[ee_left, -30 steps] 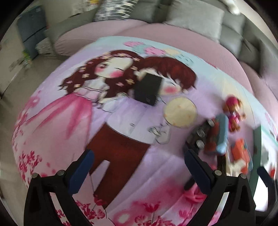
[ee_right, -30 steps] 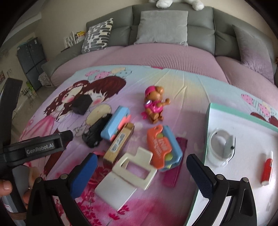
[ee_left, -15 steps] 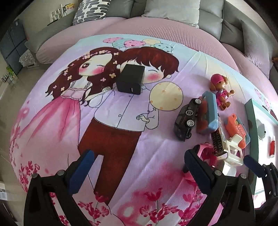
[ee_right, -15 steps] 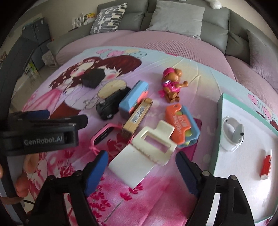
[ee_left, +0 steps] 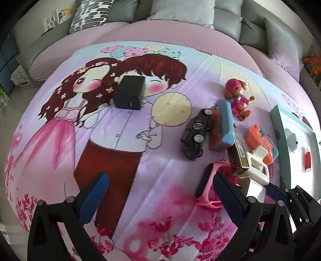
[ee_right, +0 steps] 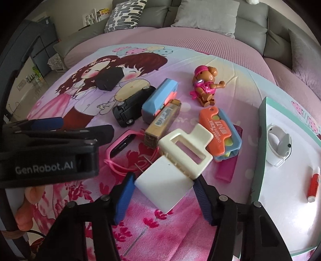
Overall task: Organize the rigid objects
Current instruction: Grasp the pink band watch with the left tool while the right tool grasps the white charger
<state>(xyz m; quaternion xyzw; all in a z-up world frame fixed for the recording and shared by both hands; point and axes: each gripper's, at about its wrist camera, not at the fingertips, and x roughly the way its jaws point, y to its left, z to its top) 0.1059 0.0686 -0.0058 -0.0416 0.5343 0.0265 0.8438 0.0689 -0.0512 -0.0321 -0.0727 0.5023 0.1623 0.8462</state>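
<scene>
My right gripper (ee_right: pixel 162 180) is closing on a cream plastic holder (ee_right: pixel 180 156); its blue pads (ee_right: pixel 125 192) touch both sides of the holder's flat white end. The holder lies on the cartoon blanket, leaning on a gold box (ee_right: pixel 162 122) and an orange-and-blue case (ee_right: pixel 220 132). Behind them lie a black toy car (ee_right: pixel 133 106), a blue box (ee_right: pixel 158 100), a pink-clad toy dog (ee_right: pixel 204 86) and a black charger block (ee_right: pixel 109 81). My left gripper (ee_left: pixel 159 180) hangs open over bare blanket, with a pink watch (ee_left: pixel 206 180) just beside its right finger.
A white tray with a teal rim (ee_right: pixel 264 124) stands at the right; it holds a white round piece (ee_right: pixel 278 144) and a red tube (ee_right: pixel 314 184). A magenta strip (ee_right: pixel 224 168) lies under the case. A grey sofa with cushions (ee_right: pixel 204 14) curves behind the bed.
The right jaws have narrowed from wide apart to the sides of the cream holder, and the gripper has come closer and lower. The left gripper has rolled slightly and stays open.
</scene>
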